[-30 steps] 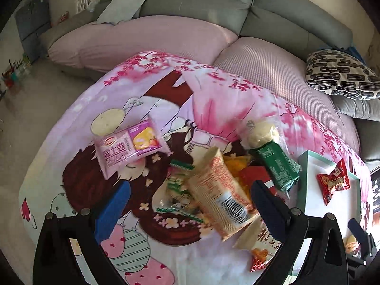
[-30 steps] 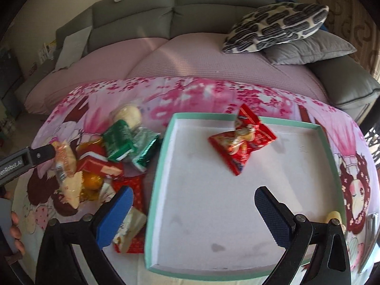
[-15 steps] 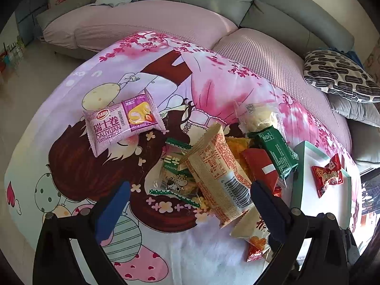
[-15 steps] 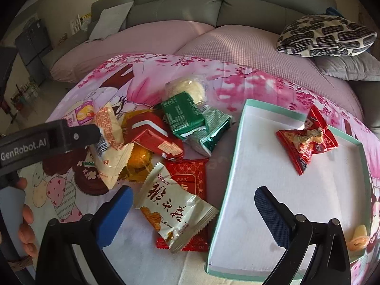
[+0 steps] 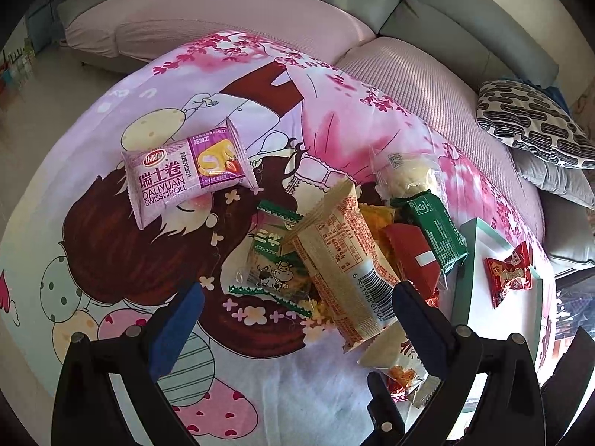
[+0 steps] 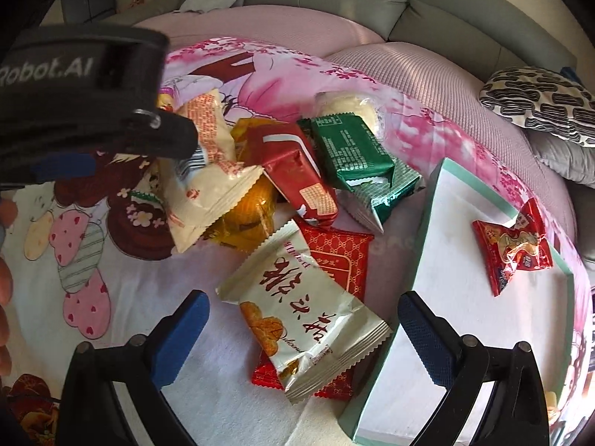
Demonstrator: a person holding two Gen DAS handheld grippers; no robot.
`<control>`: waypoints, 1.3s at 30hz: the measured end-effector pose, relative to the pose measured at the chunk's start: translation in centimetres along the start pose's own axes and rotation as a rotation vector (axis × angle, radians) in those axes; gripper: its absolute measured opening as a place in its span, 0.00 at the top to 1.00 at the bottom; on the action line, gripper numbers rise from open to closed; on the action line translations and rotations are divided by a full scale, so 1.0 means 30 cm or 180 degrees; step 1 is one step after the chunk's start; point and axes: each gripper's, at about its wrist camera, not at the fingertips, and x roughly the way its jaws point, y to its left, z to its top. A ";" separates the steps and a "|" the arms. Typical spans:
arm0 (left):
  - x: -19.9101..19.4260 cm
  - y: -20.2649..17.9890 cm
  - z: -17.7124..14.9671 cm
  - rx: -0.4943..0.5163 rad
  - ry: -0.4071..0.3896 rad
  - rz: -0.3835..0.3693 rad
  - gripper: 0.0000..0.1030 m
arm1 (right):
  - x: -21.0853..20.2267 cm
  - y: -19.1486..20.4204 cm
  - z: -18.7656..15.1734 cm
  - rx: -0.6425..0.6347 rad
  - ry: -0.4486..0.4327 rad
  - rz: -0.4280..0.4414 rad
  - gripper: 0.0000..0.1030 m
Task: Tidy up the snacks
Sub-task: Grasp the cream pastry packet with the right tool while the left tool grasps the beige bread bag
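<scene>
Snacks (image 6: 260, 171) are piled on the cartoon-print worktop just beside the teal tray (image 6: 431, 200). Both the left hand-held gripper (image 5: 295, 310) and right hand-held gripper (image 6: 303, 316) are held wide, empty. Overlapping wrappers may be dragged together if the cream packet (image 6: 305, 312) is pinched.

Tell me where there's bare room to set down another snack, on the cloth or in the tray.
Most of the tray is bare; only the red candy packet lies at its far side. On the cloth, open room lies near of the purple Swiss roll pack, left of the pile. It's crowded around the cream packet beside the tray's left wall.
</scene>
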 end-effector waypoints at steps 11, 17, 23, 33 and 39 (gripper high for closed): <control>0.028 0.007 0.003 -0.0100 0.0123 -0.0105 0.02 | 0.011 0.009 -0.005 -0.0143 0.0033 0.0133 0.14; 0.033 0.008 0.004 -0.0105 0.0147 -0.0124 0.02 | 0.026 0.024 -0.019 -0.0204 0.0120 0.0035 0.26; 0.049 -0.002 0.004 -0.0117 0.0191 -0.0148 0.02 | 0.005 -0.017 -0.007 0.0094 0.0033 0.0186 0.45; 0.111 -0.009 0.007 -0.0266 0.0377 -0.0273 0.02 | -0.003 -0.050 -0.005 0.0318 0.0060 0.0311 0.47; 0.136 -0.017 0.010 -0.0328 0.0358 -0.0289 0.15 | 0.001 -0.061 -0.007 0.0355 0.0075 0.0338 0.47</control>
